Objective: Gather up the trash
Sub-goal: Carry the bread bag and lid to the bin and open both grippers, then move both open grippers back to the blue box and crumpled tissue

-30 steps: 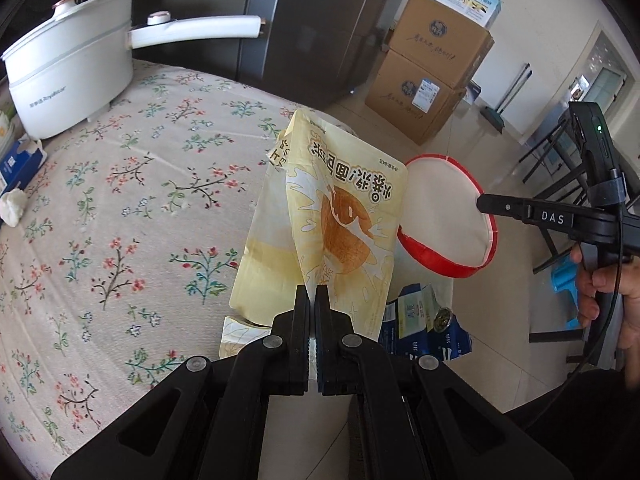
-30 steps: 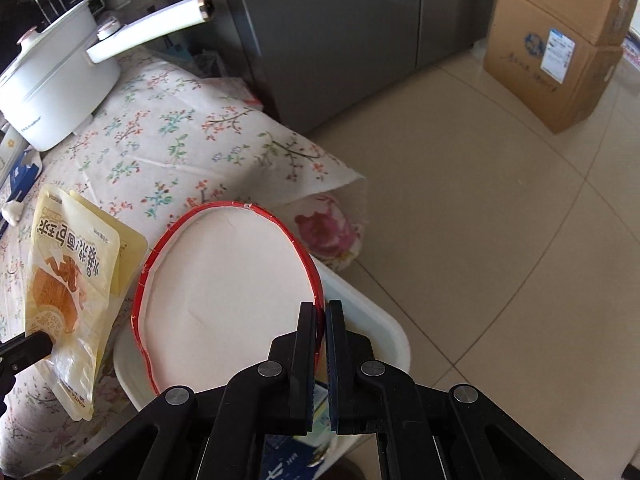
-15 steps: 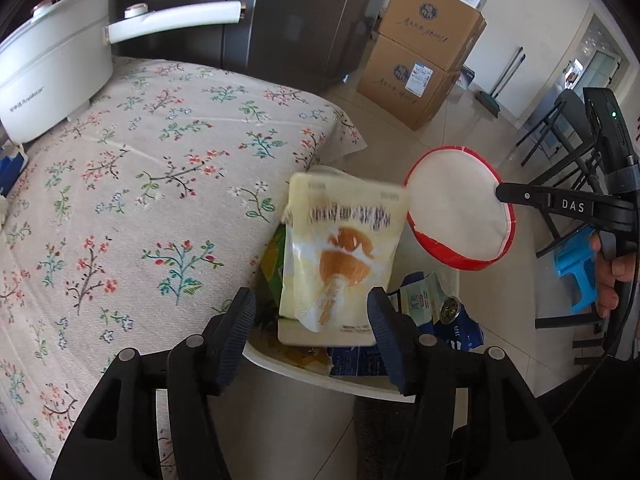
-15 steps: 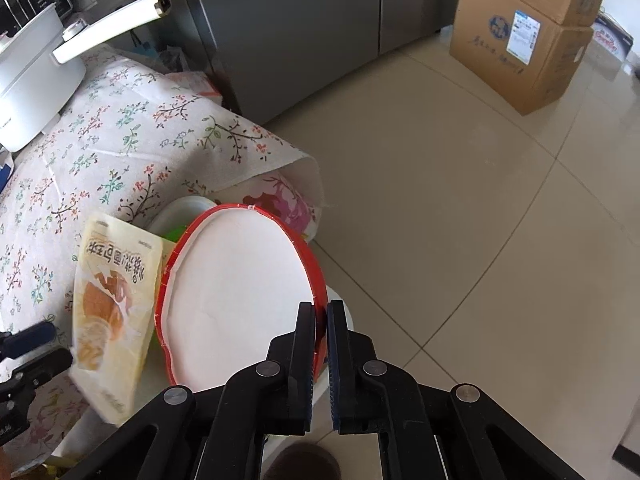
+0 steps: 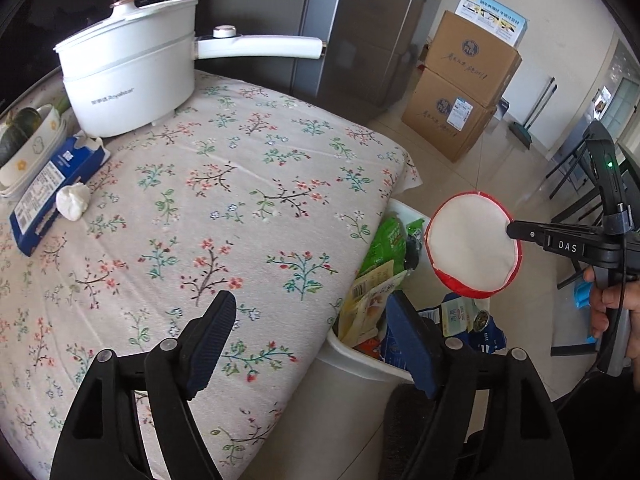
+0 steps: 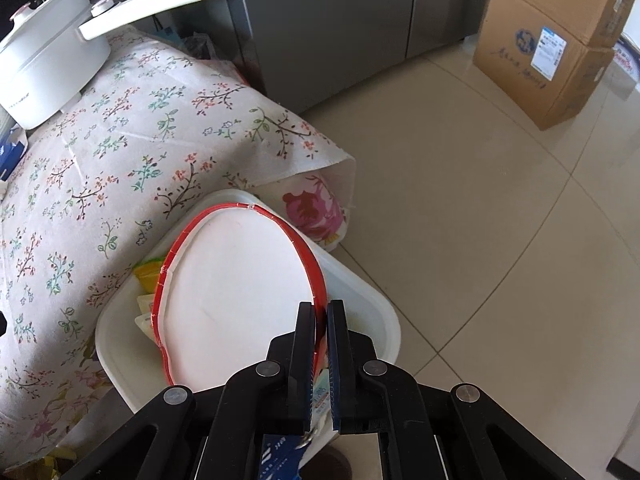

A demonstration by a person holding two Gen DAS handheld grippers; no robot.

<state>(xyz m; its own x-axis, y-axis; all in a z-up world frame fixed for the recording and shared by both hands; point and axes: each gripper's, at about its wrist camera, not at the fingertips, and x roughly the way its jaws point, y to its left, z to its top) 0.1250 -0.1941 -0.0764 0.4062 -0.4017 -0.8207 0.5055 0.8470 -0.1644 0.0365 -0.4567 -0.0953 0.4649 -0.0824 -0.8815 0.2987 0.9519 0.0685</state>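
The left gripper (image 5: 308, 320) was wide open and held nothing; its two dark blue pads (image 5: 208, 340) stood far apart above the edge of the table (image 5: 224, 200), which was covered with a flowered cloth. One pad was over the cloth and the other over the white bin (image 5: 360, 364) that stood on the floor just beside the table.

The right gripper (image 6: 319, 312) was closed on the red rim of a round paper lid (image 6: 236, 280), white in the middle. In the left wrist view the same lid (image 5: 472, 246) hung in the air above the far side of the bin, pinched at its right edge by the right gripper (image 5: 514, 230), and a hand (image 5: 616, 312) held the handle of this tool. In the right wrist view the lid covered a big part of the bin (image 6: 384, 320) opening.

Inside the bin lay several wrappers: a green packet (image 5: 386, 240), a yellow snack bag (image 5: 372, 300) and a blue and white carton (image 5: 460, 328). I could not tell how deep the trash went.

On the table a white electric pot (image 5: 128, 68) with a long handle stood at the far side. Near it lay a blue tissue pack (image 5: 52, 184), and a crumpled white tissue (image 5: 73, 201) was touching it. Two cardboard boxes (image 5: 460, 88) stood stacked on the tiled floor near a grey refrigerator (image 5: 360, 28).
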